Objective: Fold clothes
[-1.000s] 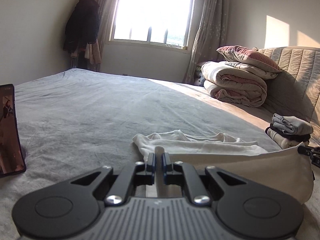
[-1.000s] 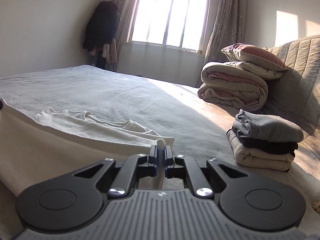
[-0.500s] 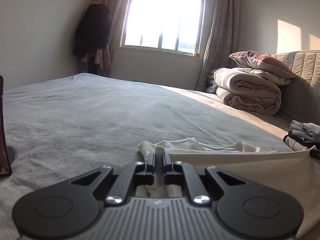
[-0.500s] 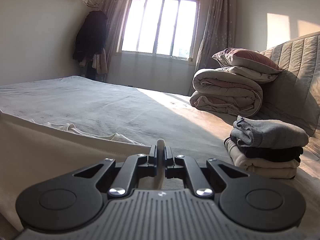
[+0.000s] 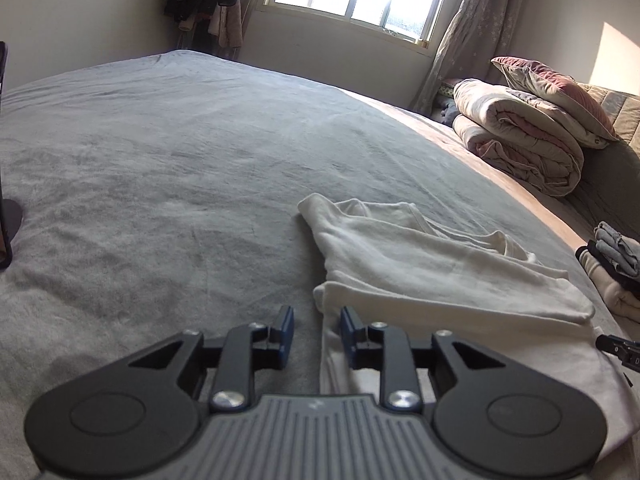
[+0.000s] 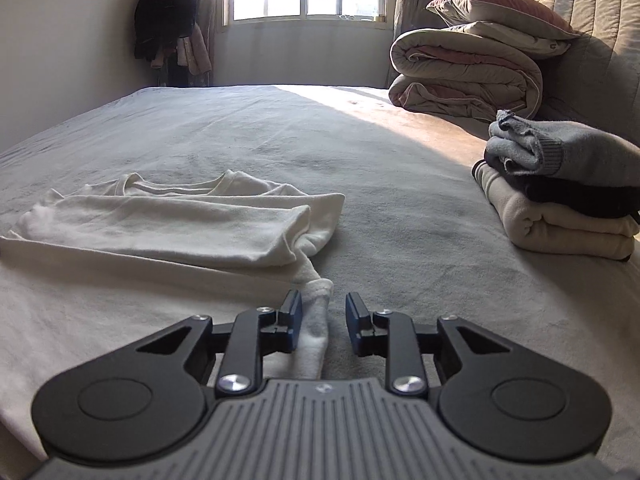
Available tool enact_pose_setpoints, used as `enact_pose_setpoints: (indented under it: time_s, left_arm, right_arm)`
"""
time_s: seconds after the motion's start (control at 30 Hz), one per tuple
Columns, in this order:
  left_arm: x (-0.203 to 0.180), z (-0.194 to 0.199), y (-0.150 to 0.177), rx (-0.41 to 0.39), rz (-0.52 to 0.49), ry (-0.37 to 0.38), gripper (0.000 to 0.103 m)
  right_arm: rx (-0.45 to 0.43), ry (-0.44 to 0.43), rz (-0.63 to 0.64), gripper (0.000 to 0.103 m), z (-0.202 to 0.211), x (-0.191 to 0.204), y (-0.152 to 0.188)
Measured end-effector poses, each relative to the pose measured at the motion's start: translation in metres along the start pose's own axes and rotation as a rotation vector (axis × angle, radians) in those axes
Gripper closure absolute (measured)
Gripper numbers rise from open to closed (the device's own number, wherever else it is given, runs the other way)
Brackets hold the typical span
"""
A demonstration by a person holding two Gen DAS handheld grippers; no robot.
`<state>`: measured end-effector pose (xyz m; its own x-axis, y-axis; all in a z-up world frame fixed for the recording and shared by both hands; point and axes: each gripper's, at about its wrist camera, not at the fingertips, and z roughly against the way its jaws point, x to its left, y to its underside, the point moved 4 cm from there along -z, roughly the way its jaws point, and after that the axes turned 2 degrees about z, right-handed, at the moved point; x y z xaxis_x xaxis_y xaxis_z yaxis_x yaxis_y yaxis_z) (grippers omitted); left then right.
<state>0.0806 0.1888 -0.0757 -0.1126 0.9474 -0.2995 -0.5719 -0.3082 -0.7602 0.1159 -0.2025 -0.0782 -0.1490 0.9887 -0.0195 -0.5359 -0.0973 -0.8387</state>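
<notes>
A cream-white shirt (image 5: pixel 432 264) lies partly folded on the grey bed (image 5: pixel 160 160), its neckline toward the window. My left gripper (image 5: pixel 316 320) hovers low over the shirt's near left corner, jaws opening, a strip of cloth lying loose between them with no pad pressing on it. In the right wrist view the same shirt (image 6: pixel 168 216) spreads to the left. My right gripper (image 6: pixel 324 306) is at its near right corner, jaws opening too, with the released edge lying slack between the pads. The right gripper's tip (image 5: pixel 618 350) shows at the left view's right edge.
A stack of folded clothes (image 6: pixel 560 184) sits on the bed to the right. Rolled quilts and a pillow (image 6: pixel 472 64) lie by the headboard. A phone on a stand (image 5: pixel 6 160) is at the far left. Dark garments (image 6: pixel 164 16) hang near the window.
Both grippers were shut on the shirt's edge and held it raised; they came down and forward, the cloth now lies flat on the bed, and both pairs of jaws have parted.
</notes>
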Motion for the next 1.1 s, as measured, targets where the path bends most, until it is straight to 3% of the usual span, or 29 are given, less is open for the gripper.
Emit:
enact_pose_setpoints:
  time_s: [0.17, 0.27, 0.5, 0.63, 0.83, 0.9, 1.03, 1.07, 1.1]
  left_arm:
    - [0.021, 0.017, -0.001, 0.114, 0.143, 0.125, 0.068]
    - [0.037, 0.025, 0.008, 0.208, 0.245, 0.178, 0.068]
    - [0.059, 0.053, 0.025, 0.277, 0.37, 0.25, 0.068]
    - [0.055, 0.064, 0.027, 0.247, 0.343, 0.276, 0.068]
    - [0.031, 0.063, 0.032, 0.227, 0.217, 0.269, 0.069]
    - [0.023, 0.061, 0.034, 0.221, 0.181, 0.257, 0.07]
    - [0.019, 0.062, 0.037, 0.202, 0.115, 0.222, 0.092]
    - [0.019, 0.064, 0.037, 0.196, 0.1, 0.22, 0.095]
    - [0.019, 0.067, 0.036, 0.188, 0.086, 0.22, 0.095]
  right_arm:
    - [0.073, -0.124, -0.11, 0.06, 0.02, -0.007, -0.007]
    - [0.135, -0.183, -0.219, 0.06, 0.03, -0.019, -0.003]
    - [0.266, -0.301, -0.588, 0.059, 0.045, -0.06, 0.021]
    - [0.279, -0.346, -0.654, 0.059, 0.06, -0.063, 0.028]
    - [0.278, -0.366, -0.553, 0.061, 0.071, -0.038, 0.033]
    - [0.276, -0.37, -0.534, 0.068, 0.071, -0.031, 0.036]
    - [0.257, -0.38, -0.512, 0.083, 0.072, -0.026, 0.037]
    - [0.256, -0.387, -0.512, 0.094, 0.072, -0.027, 0.036]
    - [0.256, -0.392, -0.513, 0.097, 0.073, -0.028, 0.035]
